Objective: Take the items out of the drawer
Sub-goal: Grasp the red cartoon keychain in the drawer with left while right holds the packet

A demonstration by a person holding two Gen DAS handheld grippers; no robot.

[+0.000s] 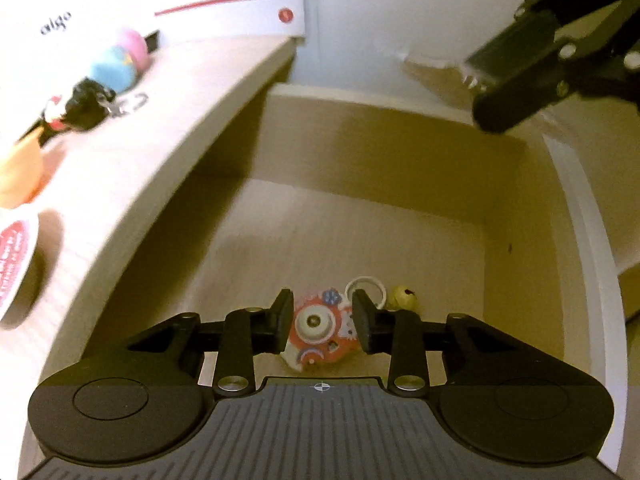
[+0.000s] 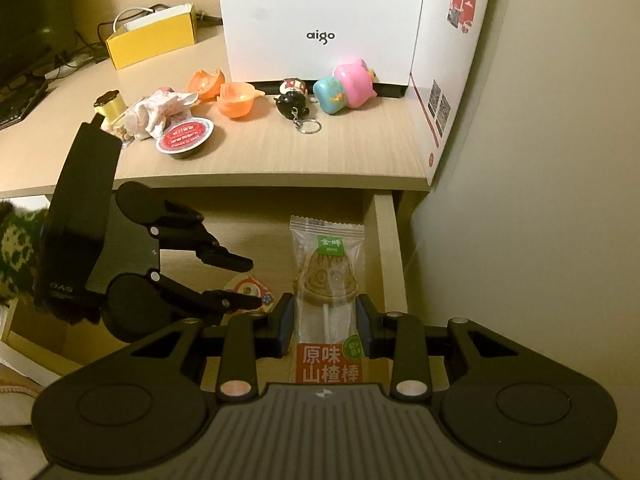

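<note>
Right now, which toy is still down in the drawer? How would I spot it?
Look into the open wooden drawer under the desk. Near its front, between the left gripper's fingers, lies a red-orange charm with a big white eye, the drawer's only red thing, beside a small yellow bell.

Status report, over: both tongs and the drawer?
Left tongs open around red charm in drawer. Right tongs shut on wrapped lollipop. Nothing blocking.

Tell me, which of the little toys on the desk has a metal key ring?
The black one, beside the blue toy. A chain and ring trail from it toward the desk's front edge; the blue and pink toys show none.
</note>
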